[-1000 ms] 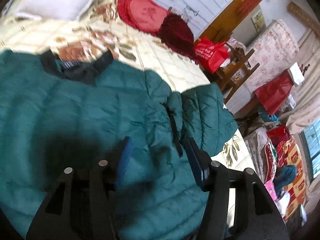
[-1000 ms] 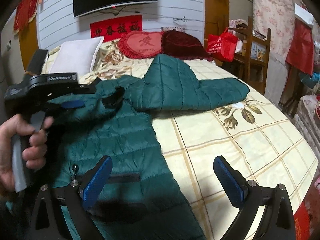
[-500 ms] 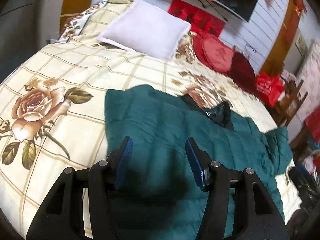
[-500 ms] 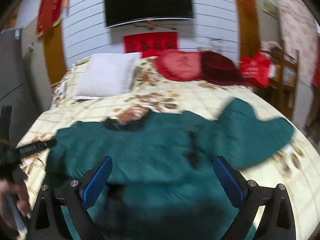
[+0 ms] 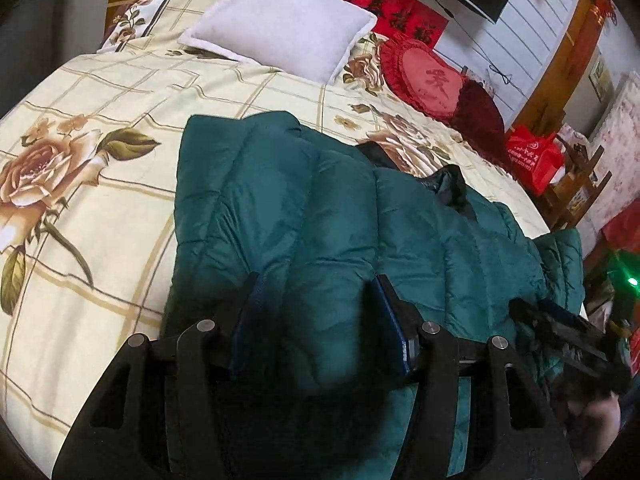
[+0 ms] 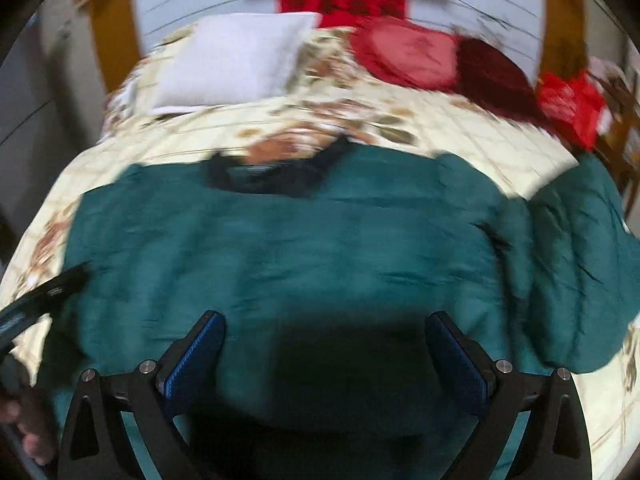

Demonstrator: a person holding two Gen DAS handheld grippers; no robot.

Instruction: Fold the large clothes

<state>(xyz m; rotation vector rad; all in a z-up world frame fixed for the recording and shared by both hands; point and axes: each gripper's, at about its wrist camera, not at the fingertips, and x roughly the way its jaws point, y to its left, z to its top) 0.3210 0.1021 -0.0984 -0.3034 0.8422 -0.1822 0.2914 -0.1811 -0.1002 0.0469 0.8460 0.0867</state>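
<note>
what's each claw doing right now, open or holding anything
Left claw: open, nothing gripped, over the green jacket.
Right claw: open wide, nothing gripped, also over the jacket.

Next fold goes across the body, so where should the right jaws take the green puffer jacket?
Probably the green puffer jacket's loose sleeve lying out past the body toward the red bag. Come from that outer side; its free edge rests on the bedspread.

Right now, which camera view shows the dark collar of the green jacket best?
The left wrist view: the collar is sharp there, lying against the floral bedspread. The right wrist view shows the collar more fully, but blurred.
</note>
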